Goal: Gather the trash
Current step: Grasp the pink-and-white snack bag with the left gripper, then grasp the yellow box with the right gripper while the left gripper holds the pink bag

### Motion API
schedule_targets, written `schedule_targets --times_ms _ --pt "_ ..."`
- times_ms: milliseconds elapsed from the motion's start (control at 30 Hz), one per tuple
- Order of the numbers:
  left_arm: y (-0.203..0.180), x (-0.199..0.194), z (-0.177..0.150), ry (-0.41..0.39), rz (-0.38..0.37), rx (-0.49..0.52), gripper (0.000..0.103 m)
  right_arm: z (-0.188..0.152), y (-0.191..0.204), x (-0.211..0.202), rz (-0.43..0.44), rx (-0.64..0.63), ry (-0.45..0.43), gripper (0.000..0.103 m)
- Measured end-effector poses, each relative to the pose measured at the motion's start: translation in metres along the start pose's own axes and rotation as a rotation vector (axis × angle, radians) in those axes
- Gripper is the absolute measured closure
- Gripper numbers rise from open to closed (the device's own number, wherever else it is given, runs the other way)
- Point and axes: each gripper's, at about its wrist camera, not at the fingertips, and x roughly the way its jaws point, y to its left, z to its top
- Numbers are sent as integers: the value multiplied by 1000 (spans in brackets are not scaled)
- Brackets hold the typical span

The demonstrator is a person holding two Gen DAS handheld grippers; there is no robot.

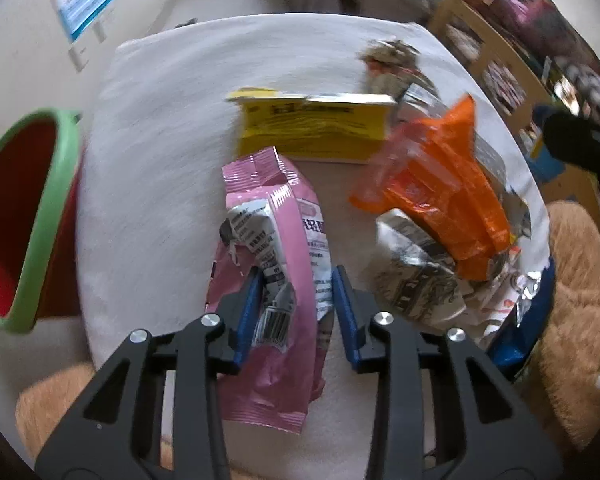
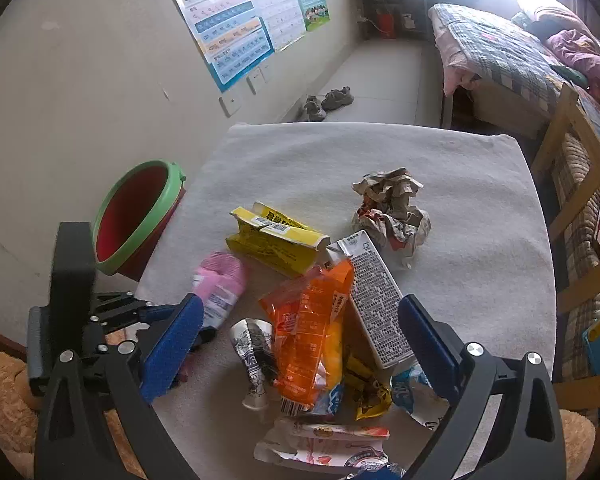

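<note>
Left gripper [image 1: 296,300] has its jaws pinching the pink wrapper [image 1: 276,216] on the bench [image 1: 148,168]; right gripper [image 2: 300,340] hangs open-jawed; next, lift to the red bucket [image 1: 16,216]

Left of the yellow cardboard carton [image 2: 274,242], bare grey cloth reaches the green-rimmed red bucket [image 2: 136,216]; right of it, crumpled paper [image 2: 390,208] and an orange plastic wrapper [image 2: 314,328] crowd the way.

Orange wrapper [image 2: 312,332] between spread blue fingers [image 2: 172,340]
</note>
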Motion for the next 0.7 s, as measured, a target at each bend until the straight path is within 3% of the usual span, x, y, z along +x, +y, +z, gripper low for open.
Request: schedule_targets --times_ms 133,400,467,533,700 --pt "32 -13 -9 -4 -23 -172 69 -1 -1 3 -2 6 5 9" --pt "61 -16 -23 -39 -38 -324 58 17 1 16 -6 -81 14 11" --pt "63 -15 -25 -47 -49 -346 57 30 3 28 -3 -133 37 18" --pt "62 -15 -26 -54 -51 -344 49 42 5 42 19 -169 77 23" --pt "59 -14 -25 -65 -57 -335 48 62 17 86 44 -260 173 44"
